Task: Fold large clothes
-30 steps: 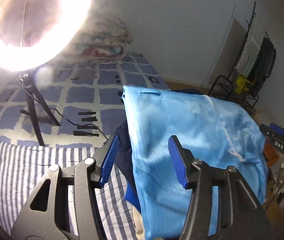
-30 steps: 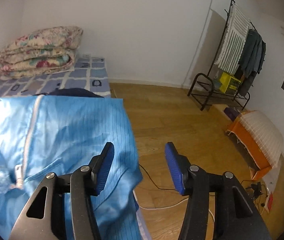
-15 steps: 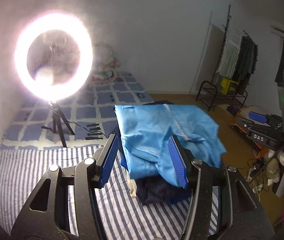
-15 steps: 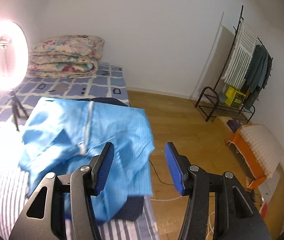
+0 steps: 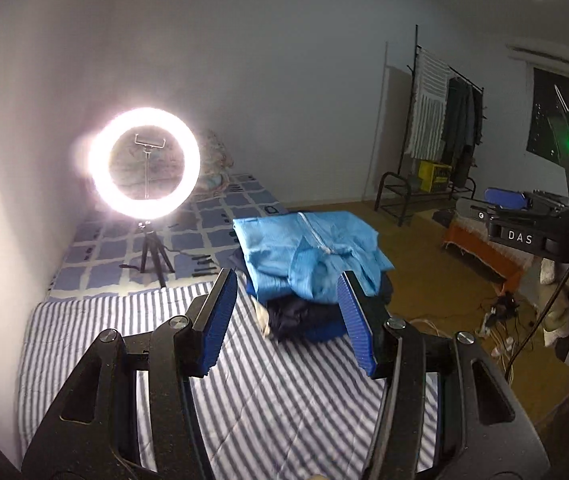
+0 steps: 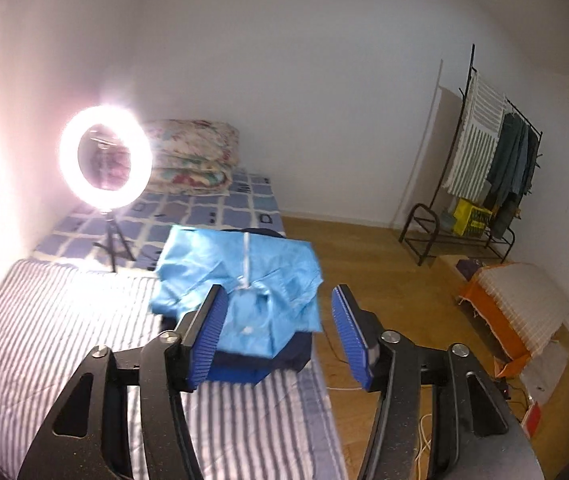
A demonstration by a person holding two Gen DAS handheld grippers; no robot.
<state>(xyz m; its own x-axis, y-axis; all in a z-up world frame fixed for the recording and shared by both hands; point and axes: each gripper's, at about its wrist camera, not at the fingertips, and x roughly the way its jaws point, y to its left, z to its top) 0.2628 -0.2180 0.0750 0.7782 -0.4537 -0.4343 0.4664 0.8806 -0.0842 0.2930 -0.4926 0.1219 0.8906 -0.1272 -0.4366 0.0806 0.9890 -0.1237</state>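
Note:
A light blue zip garment (image 5: pixel 308 250) (image 6: pixel 240 276) lies folded on top of a pile of dark blue clothes (image 5: pixel 308 318) (image 6: pixel 252 364) near the right edge of the striped bed sheet (image 5: pixel 124 340) (image 6: pixel 44 320). My left gripper (image 5: pixel 286 314) hangs open above the sheet, well short of the pile, with nothing between its blue pads. My right gripper (image 6: pixel 276 334) is also held back from the pile; its jaws are opening and nothing is between them.
A lit ring light on a small tripod (image 5: pixel 146 168) (image 6: pixel 104 162) stands on the checked blanket (image 5: pixel 212 216). A folded floral quilt (image 6: pixel 192 156) lies by the far wall. A clothes rack (image 6: pixel 488 160), an orange box (image 6: pixel 512 312) and floor cables (image 5: pixel 500 308) are at the right.
Both grippers have drawn back and risen away from the blue garment, which now looks small and far. The pile stays on the bed. The ring light has come fully into both views.

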